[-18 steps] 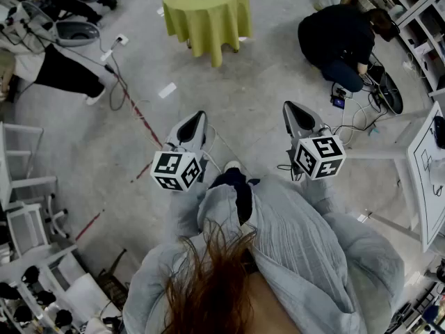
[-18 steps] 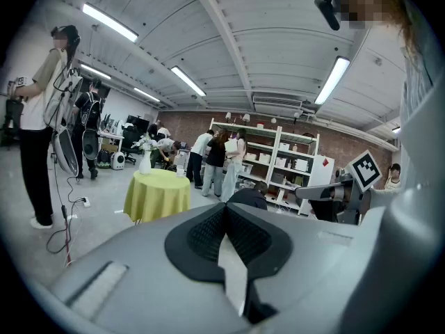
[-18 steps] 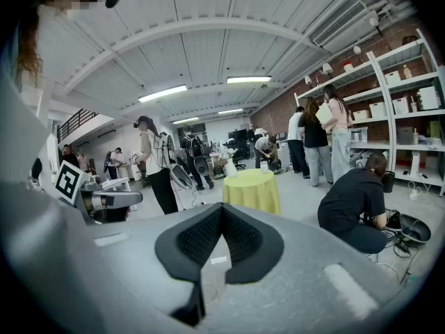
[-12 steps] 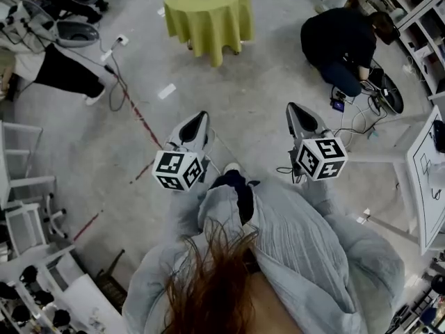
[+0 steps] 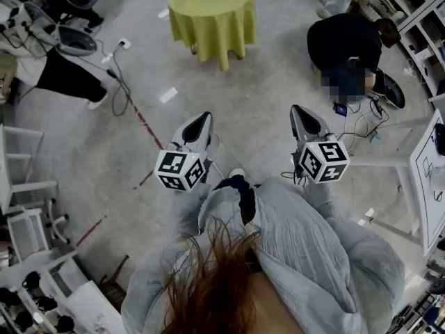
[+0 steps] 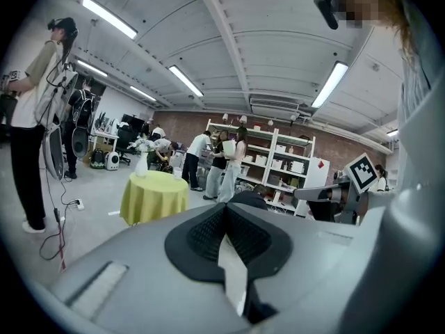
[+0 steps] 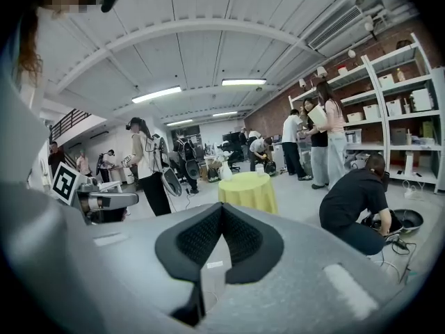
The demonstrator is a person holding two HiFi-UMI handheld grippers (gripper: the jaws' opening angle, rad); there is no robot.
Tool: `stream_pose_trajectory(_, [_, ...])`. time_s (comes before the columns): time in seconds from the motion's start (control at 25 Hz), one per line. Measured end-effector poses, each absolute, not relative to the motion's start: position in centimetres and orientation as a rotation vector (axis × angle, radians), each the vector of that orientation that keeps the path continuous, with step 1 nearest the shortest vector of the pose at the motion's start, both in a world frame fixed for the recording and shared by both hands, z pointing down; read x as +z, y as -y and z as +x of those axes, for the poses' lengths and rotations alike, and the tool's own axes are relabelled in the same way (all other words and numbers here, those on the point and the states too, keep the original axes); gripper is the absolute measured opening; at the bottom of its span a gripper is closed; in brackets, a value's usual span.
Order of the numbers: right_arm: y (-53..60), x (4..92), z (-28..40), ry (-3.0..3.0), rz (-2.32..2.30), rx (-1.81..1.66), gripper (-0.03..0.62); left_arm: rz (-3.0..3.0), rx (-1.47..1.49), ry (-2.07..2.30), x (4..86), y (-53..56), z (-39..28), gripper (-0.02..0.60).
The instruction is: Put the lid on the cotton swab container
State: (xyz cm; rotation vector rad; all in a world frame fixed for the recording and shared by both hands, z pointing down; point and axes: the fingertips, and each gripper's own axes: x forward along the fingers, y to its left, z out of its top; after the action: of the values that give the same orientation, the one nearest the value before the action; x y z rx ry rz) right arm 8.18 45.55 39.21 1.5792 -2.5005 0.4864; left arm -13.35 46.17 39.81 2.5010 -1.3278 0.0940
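Both grippers hang in the air over the grey floor, in front of the person's grey-sleeved body. My left gripper point(image 5: 202, 117) is shut, its black pads meeting at the tip point(image 6: 224, 206) with nothing between them. My right gripper point(image 5: 298, 109) is also shut and empty point(image 7: 222, 206). Ahead stands a round table with a yellow-green cloth point(image 5: 212, 12). On it are a white vase point(image 7: 224, 170) and a small white container point(image 7: 259, 170), too small to make out. No lid can be seen.
A person in black point(image 5: 344, 44) crouches on the floor at the right among cables point(image 5: 358, 120). Another person point(image 5: 59, 72) stands at the left by a cable and a red floor line point(image 5: 135, 113). White tables point(image 5: 425, 165) flank the right, white chairs point(image 5: 21, 179) the left.
The yellow-green table and the crouching person have slid slightly down and to the right in the head view. Both grippers stay shut and have edged a little to the right.
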Motion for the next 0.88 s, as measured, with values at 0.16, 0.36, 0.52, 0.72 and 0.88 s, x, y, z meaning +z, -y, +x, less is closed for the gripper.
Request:
stream_pose_trajectory(0.16, [-45.8,39.5,6.7,2.494,1.611,0.497,0.002,2.524,0.064,1.275,39.9,-45.8,-14.1,0.018])
stream_pose_trajectory(0.36, [-47.0,40.1,5.4,2.477,1.599,0.502,0.002,2.535,0.101,1.234,40.7,-46.0,-14.7,0.018])
stream_pose_trajectory(0.52, [-47.0,40.3,6.2,2.47,1.609,0.508,0.002,2.517,0.059,1.218,40.9,-45.8,-14.8,0.018])
stream_pose_trajectory(0.72, [-45.3,41.2,6.4,2.466,1.612,0.541,0.002,2.477,0.019,1.222,41.1,-44.3,-15.0,0.018])
stream_pose_trajectory(0.88, [-41.8,41.1,6.2,2.48,1.593,0.541,0.002,2.476,0.04,1.263,40.9,-41.2,-15.4,0.018])
